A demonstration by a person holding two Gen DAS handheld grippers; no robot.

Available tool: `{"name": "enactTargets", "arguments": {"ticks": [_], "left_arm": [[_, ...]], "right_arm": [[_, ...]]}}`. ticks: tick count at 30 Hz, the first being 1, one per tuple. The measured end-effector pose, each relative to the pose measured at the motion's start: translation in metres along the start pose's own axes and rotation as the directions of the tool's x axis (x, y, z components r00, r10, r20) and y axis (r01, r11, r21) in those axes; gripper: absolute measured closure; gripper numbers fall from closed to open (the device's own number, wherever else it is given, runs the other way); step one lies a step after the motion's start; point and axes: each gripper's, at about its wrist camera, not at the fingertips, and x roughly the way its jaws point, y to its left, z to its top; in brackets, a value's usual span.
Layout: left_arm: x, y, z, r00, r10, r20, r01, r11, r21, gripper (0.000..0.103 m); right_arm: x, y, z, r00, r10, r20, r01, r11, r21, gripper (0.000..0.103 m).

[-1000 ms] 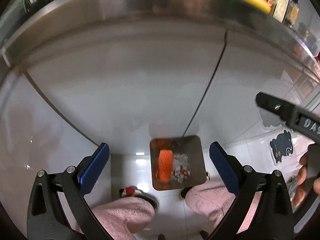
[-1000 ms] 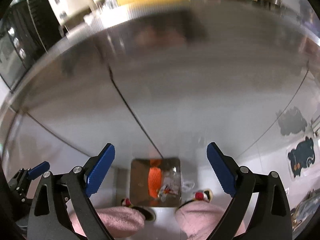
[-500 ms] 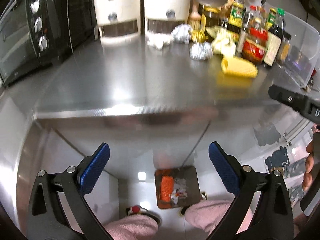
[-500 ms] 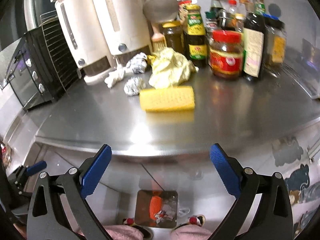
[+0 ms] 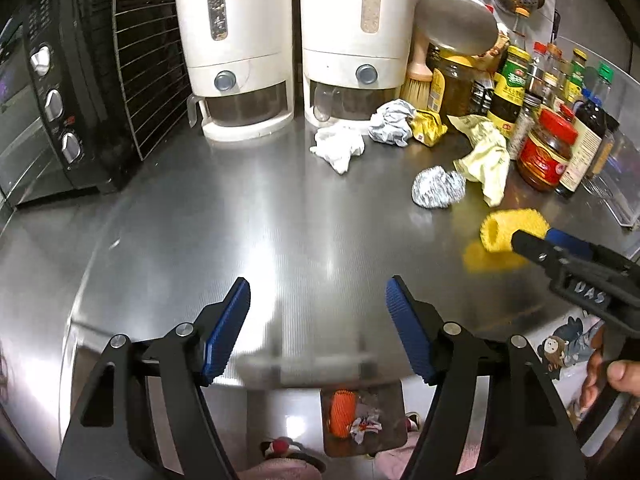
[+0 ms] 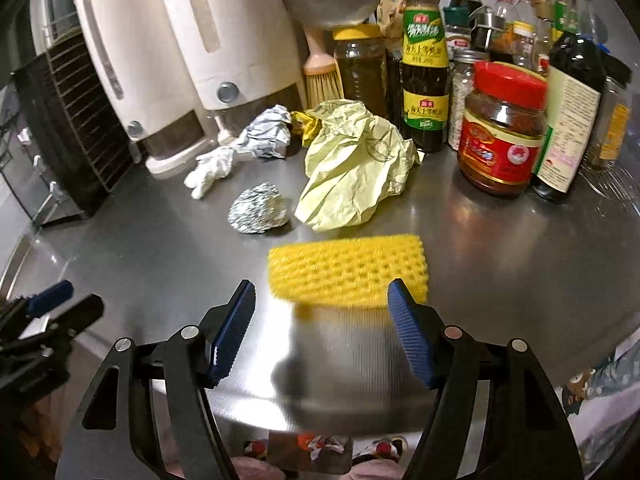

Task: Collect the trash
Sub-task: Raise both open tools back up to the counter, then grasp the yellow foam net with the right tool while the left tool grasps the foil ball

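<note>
Trash lies on the steel counter: a yellow foam net (image 6: 347, 271) (image 5: 512, 234), a foil ball (image 6: 258, 214) (image 5: 438, 189), a crumpled pale yellow paper (image 6: 356, 176) (image 5: 486, 158), a grey crumpled wrapper (image 6: 267, 136) (image 5: 392, 122), a white tissue (image 6: 210, 170) (image 5: 338, 147) and a gold wrapper (image 5: 430, 128). My right gripper (image 6: 322, 330) is open and empty just before the foam net. My left gripper (image 5: 318, 330) is open and empty over bare counter. A bin (image 5: 362, 418) on the floor holds an orange net and scraps.
Two white dispensers (image 5: 236, 48) and a black oven (image 5: 52, 92) stand at the back left. Sauce bottles and a red-lidded jar (image 6: 500, 128) crowd the back right, with a brush (image 6: 320, 76) and a clear container (image 5: 616, 184) at the right.
Both grippers have risen from below the counter edge, looking down at the bin, to above the counter. The trash on the counter has come into view, and the right gripper nears the foam net.
</note>
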Motion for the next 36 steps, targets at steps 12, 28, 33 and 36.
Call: {"name": "enactTargets", "arguments": {"ticks": [12,28,33,36], "left_arm": [[0.046,-0.011,0.032,0.999,-0.005,-0.04,0.005,1.0,0.003,0.037],[0.092,-0.049,0.051,0.998,0.013,-0.055,-0.012,0.999,0.032,0.029],[0.105,-0.061,0.061,0.998,0.015,-0.054,-0.013,0.999,0.048,0.029],[0.11,-0.068,0.067,0.999,0.01,-0.048,-0.007,0.998,0.058,0.029]], "right_arm": [[0.045,0.004,0.026,0.997,-0.081,-0.018,0.079,0.995,-0.066,0.044],[0.074,-0.016,0.065,0.996,-0.089,-0.008,0.088,0.993,-0.076,0.092],[0.079,-0.023,0.071,0.998,-0.067,-0.011,0.066,0.996,-0.061,0.092],[0.079,-0.028,0.074,0.998,-0.056,-0.014,0.055,0.997,-0.054,0.092]]}}
